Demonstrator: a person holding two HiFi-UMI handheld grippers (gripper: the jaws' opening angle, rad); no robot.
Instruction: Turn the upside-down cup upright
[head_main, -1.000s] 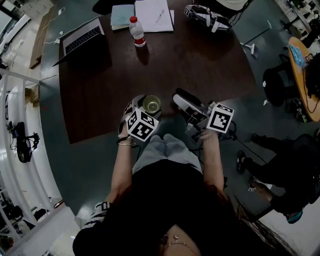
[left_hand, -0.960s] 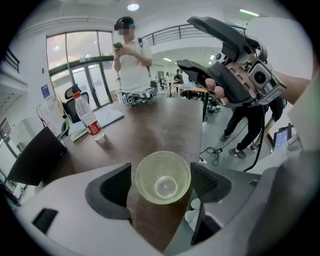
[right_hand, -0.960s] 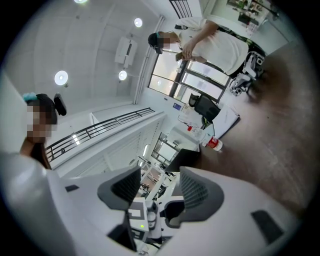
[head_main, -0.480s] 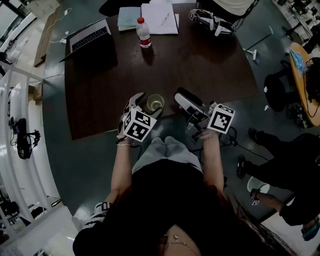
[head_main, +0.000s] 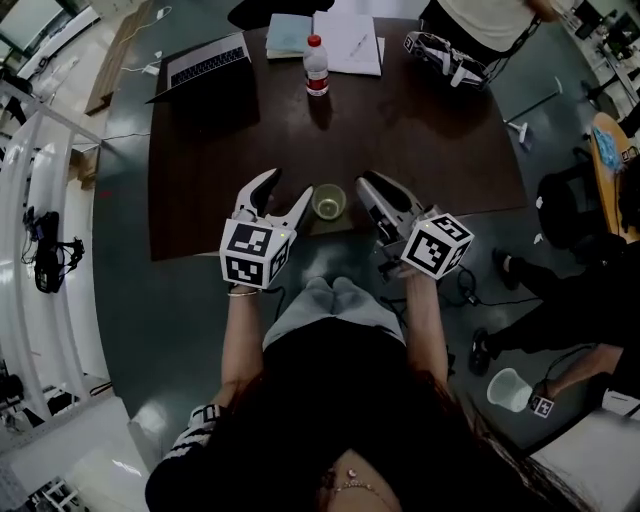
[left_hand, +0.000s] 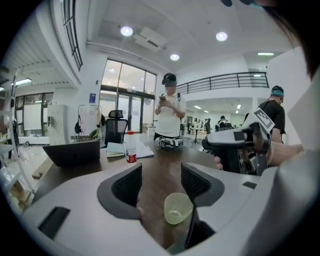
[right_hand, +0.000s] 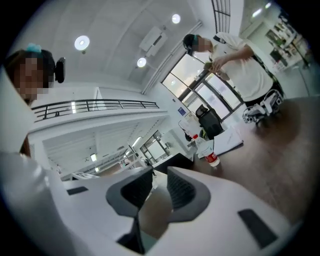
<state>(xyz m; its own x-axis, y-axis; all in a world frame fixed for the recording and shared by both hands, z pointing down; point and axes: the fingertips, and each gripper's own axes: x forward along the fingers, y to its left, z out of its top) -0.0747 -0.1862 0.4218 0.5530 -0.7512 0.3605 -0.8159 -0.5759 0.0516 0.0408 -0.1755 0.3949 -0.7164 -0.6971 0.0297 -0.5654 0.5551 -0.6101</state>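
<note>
Cup (head_main: 329, 201) upright near tabletop (head_main: 430, 140) edge, centre frame. Left gripper (head_main: 285, 190) and right gripper (head_main: 372, 186): both empty, jaws just closing partway, gaps remain. Risk: a careless swing knocks the cup off the edge.

One of the left gripper's (left_hand: 161, 175) fingers (left_hand: 200, 185), which have just been closing with nothing between them, covers the right edge of the cup (left_hand: 176, 207) in the left gripper view, so whether the two touch cannot be told. In the head view the person (head_main: 478, 22) at the far side of the counter (head_main: 430, 130) is cut off by the top edge. The label on the bottle (head_main: 316, 66) is too small to read.
</note>
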